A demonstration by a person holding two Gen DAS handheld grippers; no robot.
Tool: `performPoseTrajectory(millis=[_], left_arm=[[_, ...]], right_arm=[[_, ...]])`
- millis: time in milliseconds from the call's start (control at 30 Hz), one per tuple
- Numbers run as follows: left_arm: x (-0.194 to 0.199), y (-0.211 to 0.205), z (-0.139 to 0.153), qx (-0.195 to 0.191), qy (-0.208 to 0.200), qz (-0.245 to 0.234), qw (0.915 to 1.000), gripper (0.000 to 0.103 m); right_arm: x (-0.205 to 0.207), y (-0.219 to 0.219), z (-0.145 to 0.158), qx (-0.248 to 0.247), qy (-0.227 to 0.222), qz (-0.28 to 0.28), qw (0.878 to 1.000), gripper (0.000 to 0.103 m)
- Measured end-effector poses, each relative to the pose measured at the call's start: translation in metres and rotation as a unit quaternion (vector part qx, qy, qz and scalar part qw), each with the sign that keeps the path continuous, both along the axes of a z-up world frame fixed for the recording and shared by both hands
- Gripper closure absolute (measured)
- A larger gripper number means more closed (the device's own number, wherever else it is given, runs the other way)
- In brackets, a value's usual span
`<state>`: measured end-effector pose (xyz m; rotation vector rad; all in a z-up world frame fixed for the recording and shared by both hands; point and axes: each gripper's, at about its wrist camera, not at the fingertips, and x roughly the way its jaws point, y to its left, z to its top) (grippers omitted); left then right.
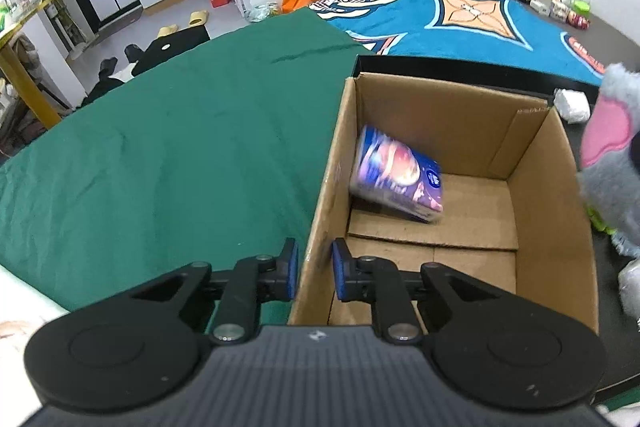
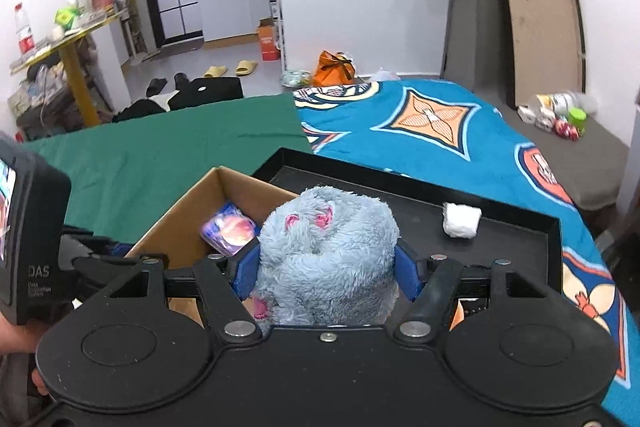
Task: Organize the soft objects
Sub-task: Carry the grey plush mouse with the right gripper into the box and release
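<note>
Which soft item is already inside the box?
The purple packet. The blue plush is clamped in the right gripper; the white wad lies on the black tray.

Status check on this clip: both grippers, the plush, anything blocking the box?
Left gripper clamped on cardboard box wall. Right gripper shut on grey plush toy, beside the box. Purple pack already inside; opening clear.
</note>
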<state>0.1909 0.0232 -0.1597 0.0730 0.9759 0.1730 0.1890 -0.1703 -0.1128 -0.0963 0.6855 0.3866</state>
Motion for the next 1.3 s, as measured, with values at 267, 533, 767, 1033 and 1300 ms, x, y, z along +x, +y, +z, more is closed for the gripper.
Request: performPoseTrajectory(millis=[267, 533, 767, 1033, 1300], left_arm=[[0.001, 0.01, -0.002, -0.029, -0.009, -0.003, 0.9995, 0.087], [0.001, 0.019, -0.006, -0.053, -0.013, -0.014, 0.9984, 0.088], [0.001, 0.023, -0.008, -0.07, -0.016, -0.02, 0.9972, 0.087], [0.001, 0.026, -0.007, -0.07, -0.016, -0.014, 0.9973, 0.084], [0.0, 0.022, -0.004, -0.052, -0.014, -0.007, 0.9985, 0.074]], right_arm=[[0.001, 0.022, 0.0, -0.027, -0.02, 0.012, 0.999, 0.038], [0.007, 0.048, 0.002, -0.058, -0.035, 0.026, 0.997, 0.037], [0.004, 0.068, 0.0, -0.11, -0.062, 0.04, 0.991, 0.026], [0.0, 0.064, 0.002, -0.124, -0.064, 0.035, 0.99, 0.026], [0.009, 0.027, 0.003, -0.077, -0.039, -0.006, 0.996, 0.025]])
